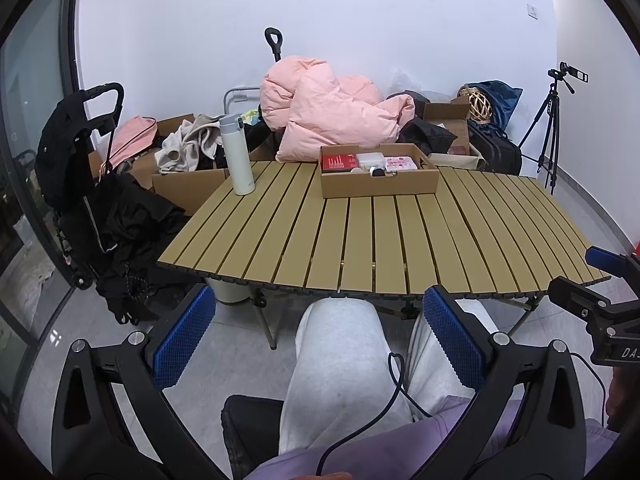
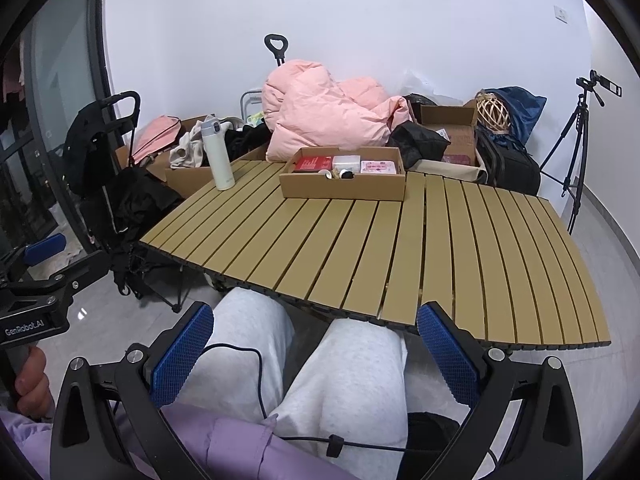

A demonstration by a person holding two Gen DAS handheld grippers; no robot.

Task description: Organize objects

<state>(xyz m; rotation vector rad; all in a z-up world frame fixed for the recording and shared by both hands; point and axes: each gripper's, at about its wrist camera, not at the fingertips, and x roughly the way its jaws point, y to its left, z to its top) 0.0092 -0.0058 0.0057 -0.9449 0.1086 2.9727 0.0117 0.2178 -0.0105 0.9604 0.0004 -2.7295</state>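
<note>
A shallow cardboard box (image 1: 380, 186) (image 2: 344, 190) sits at the far side of the slatted tan table (image 1: 360, 248) (image 2: 400, 248). Inside it lie a red box (image 1: 338, 162) (image 2: 312, 164), a white case (image 1: 370, 158) (image 2: 346, 162), a pink case (image 1: 400, 163) (image 2: 380, 167) and small round items. A white flask (image 1: 237, 154) (image 2: 217, 154) stands upright at the table's far left corner. My left gripper (image 1: 320, 340) and right gripper (image 2: 314, 354) are both open and empty, held over a person's lap in grey trousers, well short of the table's near edge.
Behind the table lie a pink duvet (image 1: 332, 112) (image 2: 324, 112), cardboard boxes with clothes, black bags and a woven ball (image 1: 478, 106). A black trolley draped in clothing (image 1: 92, 184) stands at left, a tripod (image 1: 554, 128) (image 2: 580, 140) at right. Cables cross the lap.
</note>
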